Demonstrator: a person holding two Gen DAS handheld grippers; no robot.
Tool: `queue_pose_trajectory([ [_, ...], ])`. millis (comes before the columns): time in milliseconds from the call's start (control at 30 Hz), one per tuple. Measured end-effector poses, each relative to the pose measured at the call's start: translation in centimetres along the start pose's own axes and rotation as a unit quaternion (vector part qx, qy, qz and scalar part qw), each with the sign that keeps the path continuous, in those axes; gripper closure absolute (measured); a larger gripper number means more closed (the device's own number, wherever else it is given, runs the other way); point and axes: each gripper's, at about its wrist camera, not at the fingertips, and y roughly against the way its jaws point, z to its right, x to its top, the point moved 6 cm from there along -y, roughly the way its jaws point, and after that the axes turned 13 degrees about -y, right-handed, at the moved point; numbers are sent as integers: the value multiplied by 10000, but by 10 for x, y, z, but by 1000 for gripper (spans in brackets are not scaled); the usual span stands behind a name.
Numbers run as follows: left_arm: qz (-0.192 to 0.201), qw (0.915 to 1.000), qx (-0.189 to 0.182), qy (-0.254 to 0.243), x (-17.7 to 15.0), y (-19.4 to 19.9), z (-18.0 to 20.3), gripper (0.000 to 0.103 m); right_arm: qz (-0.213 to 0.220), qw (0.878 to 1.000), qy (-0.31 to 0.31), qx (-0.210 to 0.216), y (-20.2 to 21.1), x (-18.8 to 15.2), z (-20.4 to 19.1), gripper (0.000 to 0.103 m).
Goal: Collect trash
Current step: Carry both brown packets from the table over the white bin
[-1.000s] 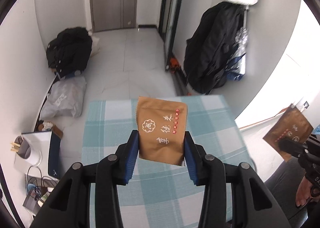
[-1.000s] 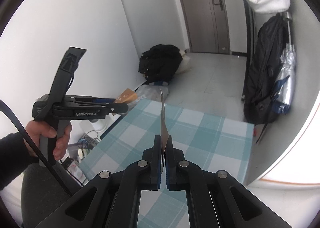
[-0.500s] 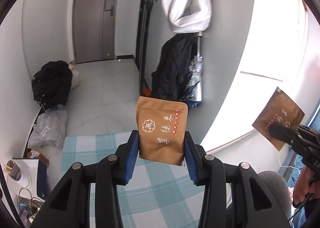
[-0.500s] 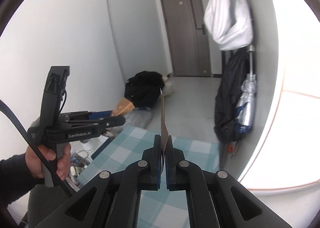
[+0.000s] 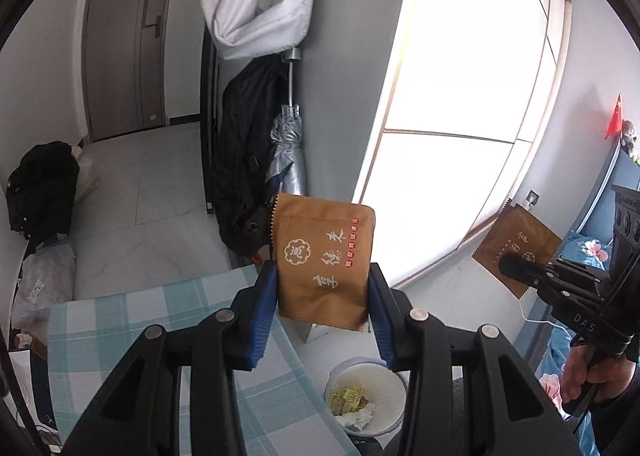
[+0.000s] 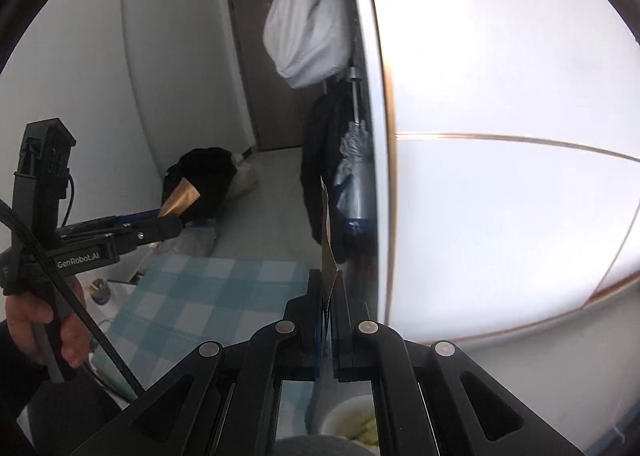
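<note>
Left wrist view: two brown packets [image 5: 324, 262], one clamped per tool [image 5: 323, 288].

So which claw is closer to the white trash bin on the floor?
Left, judging by its view. The left claw hangs just above the trash bin; the right claw is farther off to the side, higher.

The waste bin [image 5: 366, 400] stands on the floor just beside the corner of the checked table [image 5: 168, 336], and its mouth is open from above, with only some crumpled scraps low inside. On the side away from the table, the floor near the bin is free up to the window wall [image 5: 452, 288]. Farther from the bin, along the wall, a black coat [image 5: 240, 159] and a folded umbrella [image 5: 288, 151] hang and narrow the passage there.
</note>
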Motion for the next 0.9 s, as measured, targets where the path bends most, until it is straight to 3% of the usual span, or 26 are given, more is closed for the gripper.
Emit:
queue_pose_trajectory([
  [267,-626,9975,-327,-82,-28,-59,30,65,-596,9948,-605,-554,-25,-50,92,101],
  [467,-1143,9920,-519,-100,-55,-99,44,65,-1099,9861,-1027,-700,-60,-95,137,101],
  [633,-1717,9826,-704,62,-79,-139,52,65,-1456,9769,-1401,-691,-88,-128,161,101],
  [900,-2316,9671,-1030,-234,-109,-174,82,65,-2048,9590,-1858,-625,-126,-177,190,101],
])
